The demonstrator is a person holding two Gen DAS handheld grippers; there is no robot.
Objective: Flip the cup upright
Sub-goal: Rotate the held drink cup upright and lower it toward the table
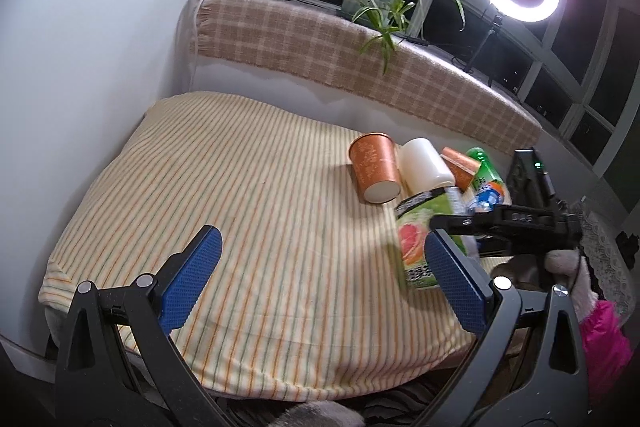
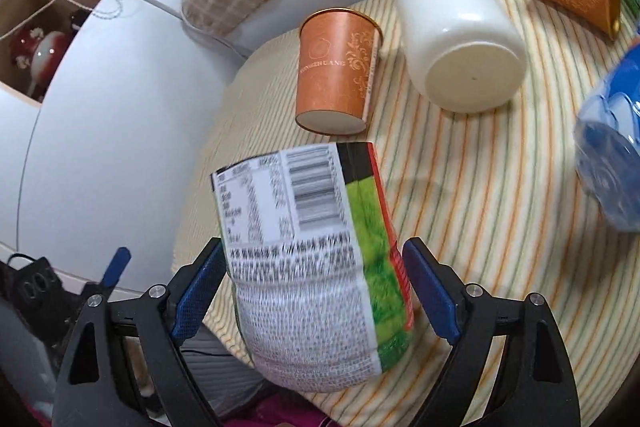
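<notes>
My right tongs (image 2: 312, 291) straddle the green-labelled cup (image 2: 316, 267), pads (image 2: 198, 293) close beside its walls; contact cannot be confirmed. The cup is blurred, tilted above the striped cloth (image 2: 460, 227). My left tongs (image 1: 324, 283) hang released, holding nothing. An orange cup (image 2: 336, 75) and a white jar (image 2: 456, 35) lie beyond.

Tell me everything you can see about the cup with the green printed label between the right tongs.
The green-labelled printed cup looks like paper or thin plastic. Its wrap shows a barcode, dense blurred small text on white, a green field, a red edge strip, and, in the left wrist view, a pink grapefruit slice. It stands tilted between the blue pads of the right tongs, over the striped cloth. Whether the pads press it, or which end is up, I cannot tell. It touches no other cup.
</notes>
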